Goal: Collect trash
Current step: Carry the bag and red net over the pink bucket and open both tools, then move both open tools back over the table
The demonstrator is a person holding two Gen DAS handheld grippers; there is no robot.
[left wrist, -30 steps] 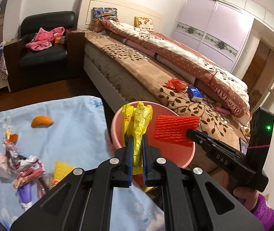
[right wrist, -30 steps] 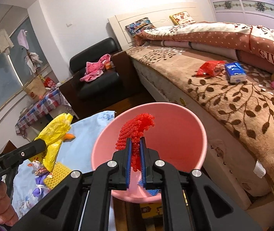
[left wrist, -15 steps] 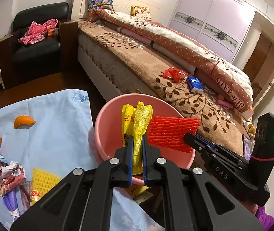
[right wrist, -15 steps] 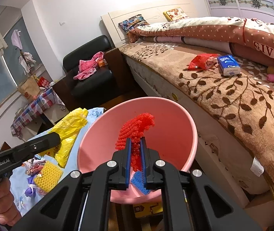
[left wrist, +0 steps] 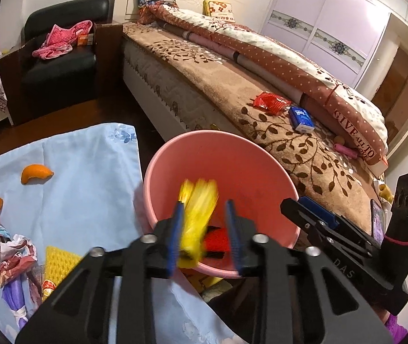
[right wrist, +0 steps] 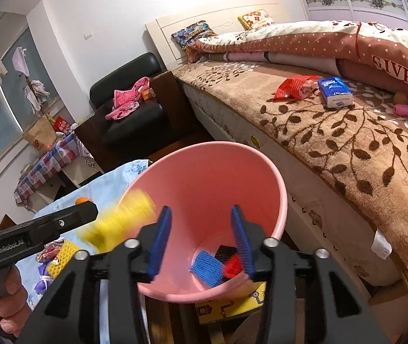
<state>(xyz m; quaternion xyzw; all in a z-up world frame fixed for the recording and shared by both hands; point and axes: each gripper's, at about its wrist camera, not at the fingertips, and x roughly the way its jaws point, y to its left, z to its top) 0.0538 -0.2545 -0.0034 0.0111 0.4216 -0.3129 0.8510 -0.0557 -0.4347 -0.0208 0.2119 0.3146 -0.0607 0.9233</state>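
The pink bucket stands between the blue cloth and the bed. My left gripper hangs over its near rim with its jaws opening. A yellow wrapper is blurred between them, free of the pads and dropping. My right gripper is over the same bucket, jaws opening with nothing between them. The red foam net lies at the bottom beside a blue net. In the right wrist view the yellow wrapper blurs past the left gripper.
On the blue cloth lie orange peel, crumpled wrappers and a yellow foam net. The bed behind the bucket carries a red packet and a blue tissue pack. A black armchair stands far left.
Both grippers went from shut to open over the bucket. The red foam net dropped to the bucket's bottom. The yellow wrapper slipped free and is falling.
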